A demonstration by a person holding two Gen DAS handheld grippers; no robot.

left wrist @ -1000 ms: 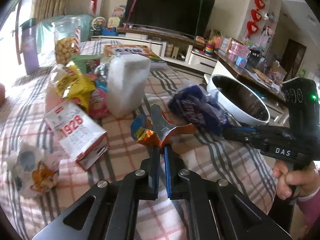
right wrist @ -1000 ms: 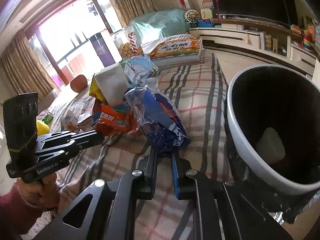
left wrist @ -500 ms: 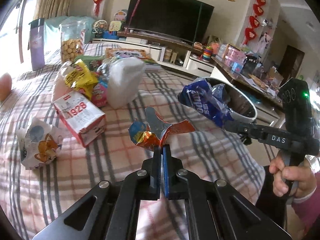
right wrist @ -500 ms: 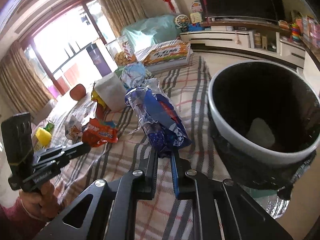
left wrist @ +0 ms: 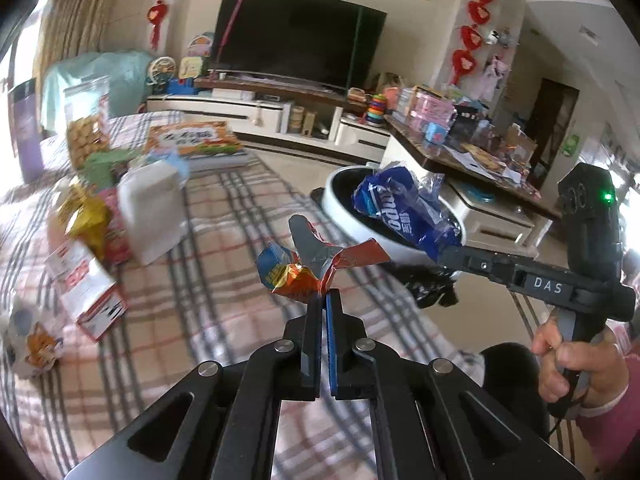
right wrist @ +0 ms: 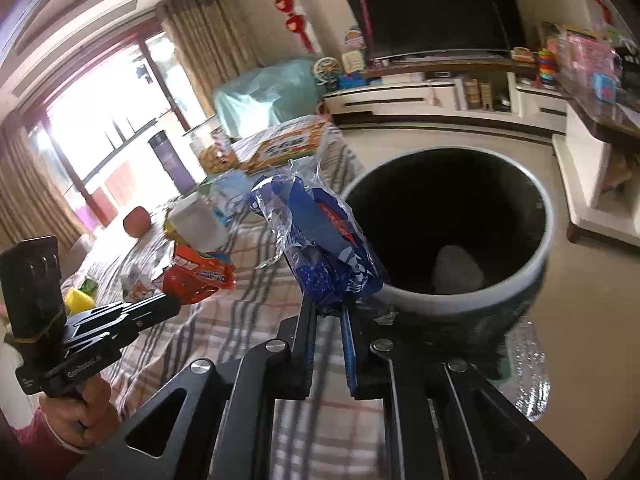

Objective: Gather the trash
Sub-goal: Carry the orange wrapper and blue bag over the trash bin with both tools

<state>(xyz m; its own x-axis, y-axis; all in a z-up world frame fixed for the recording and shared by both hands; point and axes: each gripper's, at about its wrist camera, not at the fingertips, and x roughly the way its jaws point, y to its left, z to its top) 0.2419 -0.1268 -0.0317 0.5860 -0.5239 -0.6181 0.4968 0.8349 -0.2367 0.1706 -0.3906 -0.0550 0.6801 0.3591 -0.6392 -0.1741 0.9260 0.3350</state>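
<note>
Both tongs are pinched tight on trash. Left gripper (left wrist: 323, 296) has its jaws squeezed together on the bottom edge of a crumpled orange snack wrapper (left wrist: 316, 266), which I hold up clear of the checked tablecloth (left wrist: 224, 280). Right gripper (right wrist: 329, 312) has its jaws narrowed on the lower end of a blue plastic bag (right wrist: 324, 240), which stands up from the tips, lifted off the table right beside the rim of the white trash bin (right wrist: 476, 304). From my left camera that blue bag (left wrist: 404, 212) shows in front of the bin's dark mouth (left wrist: 340, 200). Inside the bin I see a pale lump (right wrist: 456, 268) at the bottom. Back on the cloth sit a white carton (left wrist: 150, 210), a yellow packet (left wrist: 86, 216), a red-and-white box (left wrist: 86, 284) and a cartoon-printed wrapper (left wrist: 34, 344), well apart from my tongs.
</note>
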